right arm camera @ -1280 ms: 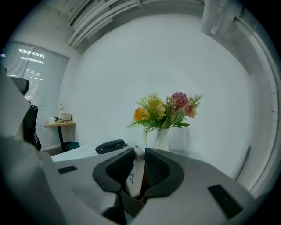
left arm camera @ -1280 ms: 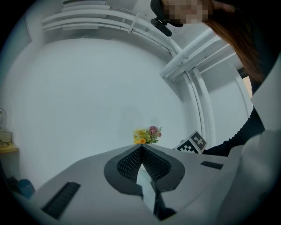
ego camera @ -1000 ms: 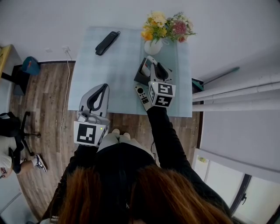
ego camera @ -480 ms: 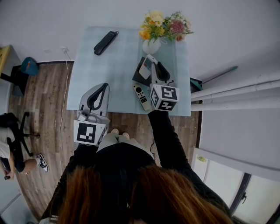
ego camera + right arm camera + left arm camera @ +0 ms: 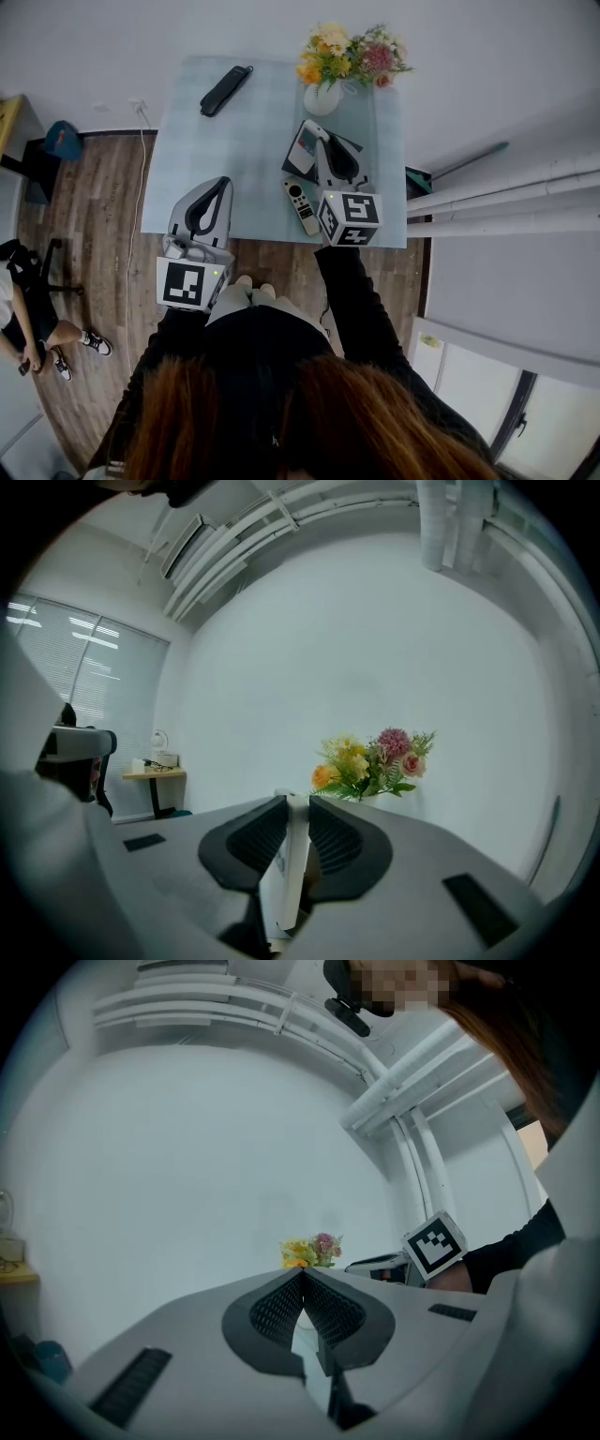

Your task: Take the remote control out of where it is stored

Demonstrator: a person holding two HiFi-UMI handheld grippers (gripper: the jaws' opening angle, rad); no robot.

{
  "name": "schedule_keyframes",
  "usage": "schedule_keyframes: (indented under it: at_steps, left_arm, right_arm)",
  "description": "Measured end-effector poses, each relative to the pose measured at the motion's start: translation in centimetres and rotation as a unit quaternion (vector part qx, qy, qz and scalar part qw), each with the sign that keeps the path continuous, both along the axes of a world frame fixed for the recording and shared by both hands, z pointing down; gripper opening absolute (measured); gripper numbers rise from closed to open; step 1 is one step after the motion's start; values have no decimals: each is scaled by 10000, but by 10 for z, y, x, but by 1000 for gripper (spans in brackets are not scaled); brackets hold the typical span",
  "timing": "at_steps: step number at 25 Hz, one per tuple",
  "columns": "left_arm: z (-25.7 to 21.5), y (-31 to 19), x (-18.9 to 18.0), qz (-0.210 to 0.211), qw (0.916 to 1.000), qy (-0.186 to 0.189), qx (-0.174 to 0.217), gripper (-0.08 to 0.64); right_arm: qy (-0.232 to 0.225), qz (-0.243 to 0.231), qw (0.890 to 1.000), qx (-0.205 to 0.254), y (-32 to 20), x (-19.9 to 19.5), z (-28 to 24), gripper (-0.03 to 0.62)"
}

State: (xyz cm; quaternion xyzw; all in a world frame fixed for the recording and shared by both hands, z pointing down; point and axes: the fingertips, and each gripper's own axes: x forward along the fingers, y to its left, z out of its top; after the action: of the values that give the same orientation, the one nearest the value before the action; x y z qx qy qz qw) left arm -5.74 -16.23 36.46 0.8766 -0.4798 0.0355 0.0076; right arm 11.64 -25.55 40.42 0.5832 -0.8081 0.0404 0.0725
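Head view: right tongs (image 5: pixel 317 141) clamp the remote (image 5: pixel 302 150) above the holder (image 5: pixel 294 172), seemingly mid-extraction, next lifting clear; left tongs (image 5: pixel 223 182) together, empty.

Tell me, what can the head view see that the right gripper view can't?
Only the head view shows the table from above, with a black remote and a grey remote lying on it, plus the left gripper. Only the right gripper view shows a small desk with a lamp and window blinds. Both show the flowers and the right gripper, its jaws shut on a white remote.
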Motion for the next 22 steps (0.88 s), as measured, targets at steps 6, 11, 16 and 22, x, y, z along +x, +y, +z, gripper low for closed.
schedule_keyframes:
  at_steps: [6, 11, 16, 22]
  left_arm:
    - [1, 2, -1, -30, 10000, 25, 20, 5]
    - [0, 3, -3, -70, 9999, 45, 81, 5]
    - [0, 5, -6, -125, 9999, 13, 28, 5]
    - [0, 5, -10, -150, 9997, 83, 169, 5]
  right_arm:
    - [-194, -343, 9992, 40, 15, -15, -4, 84]
    - [-250, -599, 9979, 7, 28, -26, 1, 84]
    - [-242, -740, 9970, -8, 43, -33, 1, 84]
    - [-205, -977, 9950, 1, 60, -49, 0, 84]
